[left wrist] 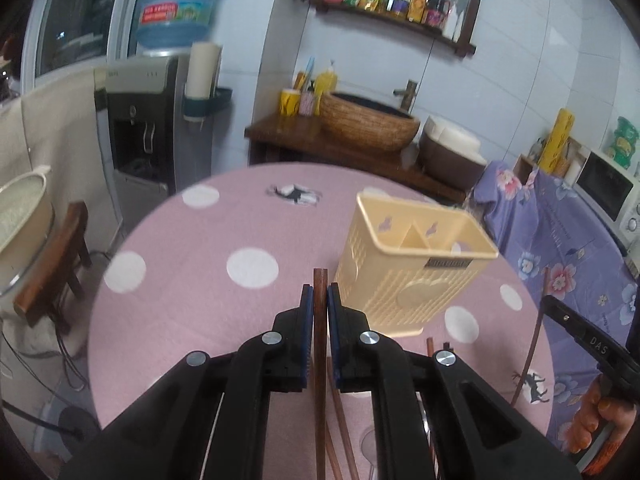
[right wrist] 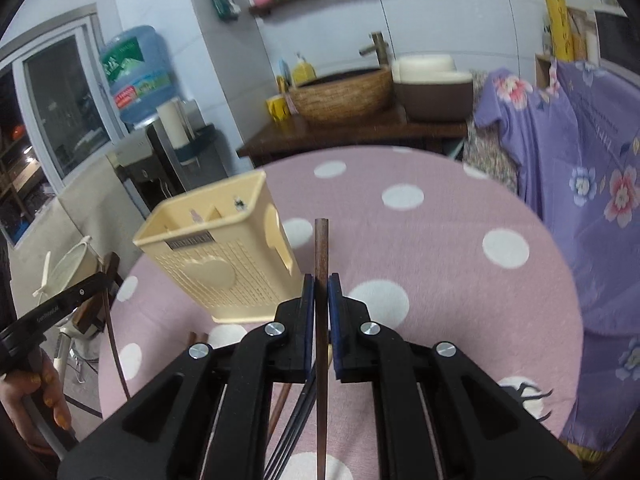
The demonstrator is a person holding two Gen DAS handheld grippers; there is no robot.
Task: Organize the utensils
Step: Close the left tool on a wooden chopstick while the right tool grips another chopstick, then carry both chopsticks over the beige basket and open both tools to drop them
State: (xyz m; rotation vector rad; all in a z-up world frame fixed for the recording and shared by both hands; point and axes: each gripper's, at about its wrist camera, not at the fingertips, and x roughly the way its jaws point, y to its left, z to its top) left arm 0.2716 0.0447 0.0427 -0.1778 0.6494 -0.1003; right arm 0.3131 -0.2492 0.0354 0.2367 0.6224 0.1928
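two tools are loaded at this stage. left tool (left wrist: 319, 294): fingers pressed onto wooden chopsticks (left wrist: 319, 320), apparently a pair side by side, raised above the worktop (left wrist: 180, 300) with the tips pointing forward. right tool (right wrist: 321, 284): fingers pinching a single brown chopstick (right wrist: 321, 252), also raised, tip forward

the cream utensil holder (left wrist: 416, 264) stands upright on the pink dotted worktop, between the two tools, near both but touching neither. its visible compartments show no utensils; the floor of each compartment is hidden

progress, as a judgement: early. nothing appears deposited in the holder. remaining on the worktop are further brown chopsticks (left wrist: 340, 432) below the left tool and dark chopsticks (right wrist: 292, 428) below the right tool. a pale spoon-like shape near them is too blurred to identify

remaining work: insert the held sticks into a compartment, then collect the loose items
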